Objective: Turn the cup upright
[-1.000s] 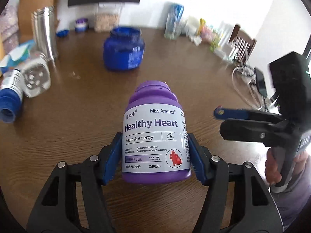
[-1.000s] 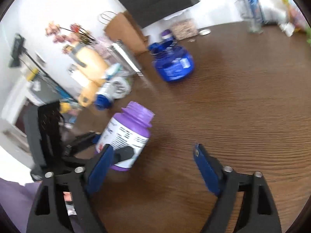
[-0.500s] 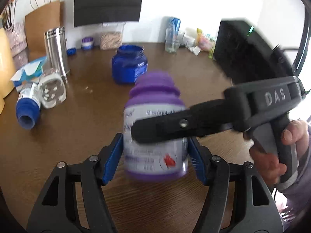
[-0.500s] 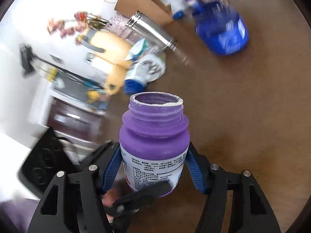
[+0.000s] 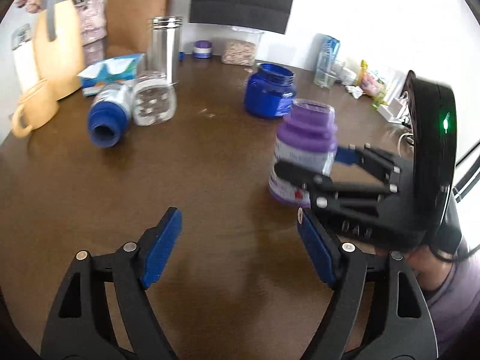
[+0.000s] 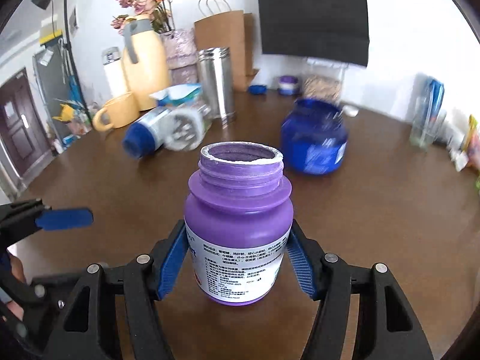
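Observation:
The cup is a purple plastic bottle [image 6: 238, 225] with a white label; it stands upright with its open mouth up. My right gripper [image 6: 235, 255] is shut on it, its blue pads pressing the labelled sides. In the left wrist view the same bottle [image 5: 306, 138] shows at the right, blurred, held by the right gripper [image 5: 327, 174]. My left gripper [image 5: 240, 237] is open with nothing between its pads, and is apart from the bottle to its left. One left blue pad [image 6: 64, 219] shows at the left edge of the right wrist view. Whether the bottle's base touches the brown table [image 5: 210, 165] is unclear.
A blue jar [image 5: 270, 96] stands open-mouthed behind the bottle. A blue-capped bottle [image 5: 109, 117] and a clear jar [image 5: 154, 105] lie on their sides at the back left, near a steel tumbler [image 5: 165, 48], a yellow mug [image 5: 36, 108] and a yellow jug [image 6: 144, 60].
My left gripper has let go of the purple bottle, opened and drawn back to the left. My right gripper, open a second ago, has shut on the bottle and now holds it alone.

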A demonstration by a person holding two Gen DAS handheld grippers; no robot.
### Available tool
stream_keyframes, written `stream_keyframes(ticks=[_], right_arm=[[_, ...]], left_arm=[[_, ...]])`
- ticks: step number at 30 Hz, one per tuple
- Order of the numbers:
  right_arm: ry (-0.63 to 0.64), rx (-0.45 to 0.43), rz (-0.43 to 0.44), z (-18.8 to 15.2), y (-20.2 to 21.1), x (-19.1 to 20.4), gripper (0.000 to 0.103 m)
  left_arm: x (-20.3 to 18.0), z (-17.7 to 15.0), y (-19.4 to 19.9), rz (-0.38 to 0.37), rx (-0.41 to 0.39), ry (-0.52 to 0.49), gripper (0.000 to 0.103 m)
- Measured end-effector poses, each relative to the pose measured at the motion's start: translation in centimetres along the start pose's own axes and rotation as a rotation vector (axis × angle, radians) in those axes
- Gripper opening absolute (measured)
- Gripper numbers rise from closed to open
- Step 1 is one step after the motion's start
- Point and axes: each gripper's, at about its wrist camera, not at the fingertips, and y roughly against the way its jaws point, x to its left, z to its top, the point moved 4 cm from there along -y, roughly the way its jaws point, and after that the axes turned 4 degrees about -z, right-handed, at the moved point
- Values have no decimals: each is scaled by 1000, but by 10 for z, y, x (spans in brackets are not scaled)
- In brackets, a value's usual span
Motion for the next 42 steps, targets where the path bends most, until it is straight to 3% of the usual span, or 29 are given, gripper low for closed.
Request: stream_keyframes(ticks=[7,9,10,16,17,18,19,22,25,29,33,42], right_arm=[[98,23,-64,-20,12,20,68],[97,-4,-57,-20,27,20,84],[88,-13,-43,-20,37,20,84],[83,-50,-55,-33,98,27,84],[73,-59,-64,-37,113,28,84],[65,-63,-68,-40,123,29,84],[57,-62,-73,-45,137,32,84],[25,-46,-111,-58,162,35,84],[-75,-23,-116,-74,184,37,84],[-174,-66,-93,-106,222,51,84],[-178,-104,-134,-123,240,60,84],[-147,-92,-139,-119,237,65,84]], left_arm=[[7,-25,15,31,-6,47,77],[2,-32,24,31,-16,38,78],[0,-34,28,33,-21,32,79],[-16,-50,72,60,-129,24,87],[-20,-54,82,82,-160,24,89],[-22,-57,89,99,-177,26,99],[-24,-59,96,112,-194,29,103],[-30,-66,121,195,-241,43,103],[-38,-76,142,255,-243,12,103],[-37,-107,160,319,-175,55,103],[-45,-110,167,305,-201,9,103],[-47,-112,173,301,-223,5,103]])
